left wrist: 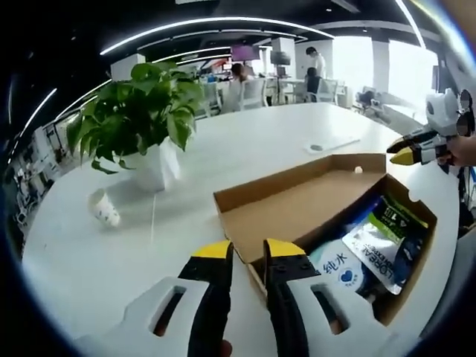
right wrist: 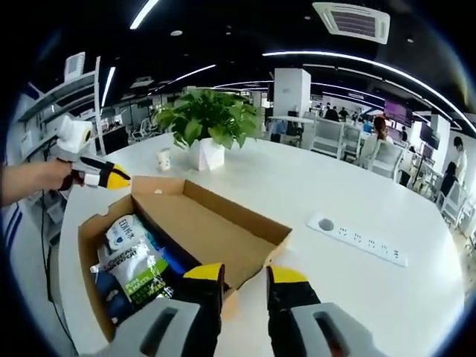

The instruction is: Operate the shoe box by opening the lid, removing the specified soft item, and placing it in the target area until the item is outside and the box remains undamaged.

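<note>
A brown cardboard shoe box [left wrist: 411,286] [right wrist: 88,232] stands open on the white table, its lid [left wrist: 297,204] [right wrist: 201,223] folded back flat. Inside lie soft pouches: a white and blue one [left wrist: 338,269] [right wrist: 123,230], a white and green one [left wrist: 390,238] [right wrist: 141,269]. My left gripper [left wrist: 249,253] [right wrist: 119,178] hovers off one end of the box, its jaws a narrow gap apart with nothing in them. My right gripper [right wrist: 245,277] [left wrist: 398,152] hangs over the lid's near edge, open and holding nothing. A hand [right wrist: 33,182] holds the left gripper.
A potted green plant [left wrist: 141,119] [right wrist: 208,119] in a white pot and a paper cup [left wrist: 104,208] [right wrist: 163,158] stand beyond the box. A white power strip [right wrist: 361,239] [left wrist: 331,143] lies on the table. Chairs and people are far behind.
</note>
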`<state>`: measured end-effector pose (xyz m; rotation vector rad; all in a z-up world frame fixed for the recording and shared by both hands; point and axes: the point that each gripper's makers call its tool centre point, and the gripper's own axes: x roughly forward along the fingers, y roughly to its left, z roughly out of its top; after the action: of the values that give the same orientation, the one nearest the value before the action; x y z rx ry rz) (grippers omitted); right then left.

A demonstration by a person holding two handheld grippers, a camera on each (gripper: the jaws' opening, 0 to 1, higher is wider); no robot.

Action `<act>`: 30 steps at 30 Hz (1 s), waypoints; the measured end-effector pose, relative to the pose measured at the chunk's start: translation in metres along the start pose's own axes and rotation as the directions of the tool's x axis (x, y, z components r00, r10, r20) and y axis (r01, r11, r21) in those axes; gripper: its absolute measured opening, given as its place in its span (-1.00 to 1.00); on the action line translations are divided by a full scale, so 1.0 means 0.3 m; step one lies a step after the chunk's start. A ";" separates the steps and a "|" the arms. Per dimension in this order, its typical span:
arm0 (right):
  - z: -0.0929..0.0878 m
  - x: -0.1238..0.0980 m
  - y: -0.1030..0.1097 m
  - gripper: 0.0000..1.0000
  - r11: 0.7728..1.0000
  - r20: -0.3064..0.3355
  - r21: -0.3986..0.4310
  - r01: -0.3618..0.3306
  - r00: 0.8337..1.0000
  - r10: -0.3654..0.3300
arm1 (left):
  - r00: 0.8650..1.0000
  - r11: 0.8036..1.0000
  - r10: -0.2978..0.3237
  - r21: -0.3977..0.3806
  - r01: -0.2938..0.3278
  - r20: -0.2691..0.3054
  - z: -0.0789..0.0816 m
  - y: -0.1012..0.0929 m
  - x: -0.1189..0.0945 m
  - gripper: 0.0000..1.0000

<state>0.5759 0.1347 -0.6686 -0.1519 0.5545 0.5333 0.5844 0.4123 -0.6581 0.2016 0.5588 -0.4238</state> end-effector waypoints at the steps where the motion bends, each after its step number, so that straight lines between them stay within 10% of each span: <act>1: -0.001 -0.004 0.002 -0.57 1.000 -0.001 -0.004 -0.002 1.000 0.002 | 1.000 1.000 -0.002 0.005 0.002 0.002 0.001 -0.006 -0.005 -0.65; 30: -0.042 -0.090 0.098 -0.32 0.992 -0.022 -0.078 -0.102 0.995 0.100 | 0.993 0.994 -0.108 0.029 0.109 -0.039 -0.067 -0.208 -0.099 -0.39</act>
<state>0.5353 0.1445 -0.6645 -0.2049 0.5614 0.6534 0.5249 0.3723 -0.6628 0.2105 0.6020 -0.5354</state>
